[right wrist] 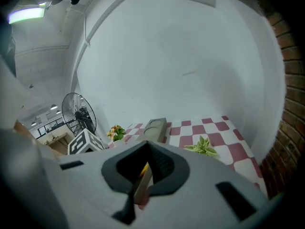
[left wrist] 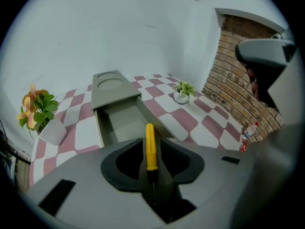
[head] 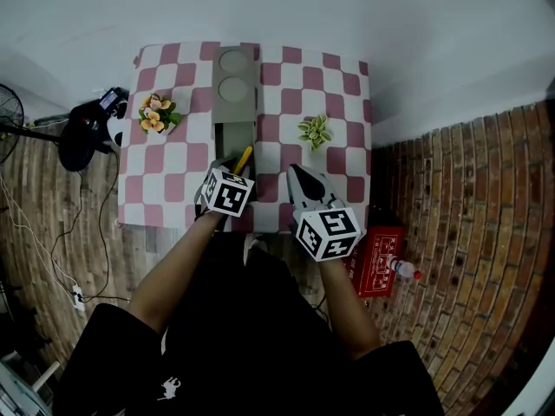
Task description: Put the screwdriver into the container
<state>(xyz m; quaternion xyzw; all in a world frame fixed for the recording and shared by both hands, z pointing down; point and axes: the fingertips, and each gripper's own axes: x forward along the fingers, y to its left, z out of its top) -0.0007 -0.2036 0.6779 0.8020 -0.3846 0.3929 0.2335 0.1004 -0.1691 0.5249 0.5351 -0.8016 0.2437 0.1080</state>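
A screwdriver point(head: 243, 159) with a yellow handle point(left wrist: 150, 144) points out of my left gripper point(head: 232, 168), right above the open compartment of the grey container point(head: 235, 102) on the checkered table. In the left gripper view the thin dark shaft lies between the jaws of the left gripper point(left wrist: 152, 178), which stand a little apart; the pads do not seem to press it. The container point(left wrist: 114, 116) has two round recesses at its far end. My right gripper point(head: 297, 175) hovers beside it over the table's near edge, shut and empty point(right wrist: 142, 187).
A pot of orange flowers point(head: 156, 113) stands left of the container and a small green plant point(head: 315, 132) to its right. On the brick floor are a fan point(head: 7, 115), cables, and a red box point(head: 377, 263) with a bottle point(head: 404, 270).
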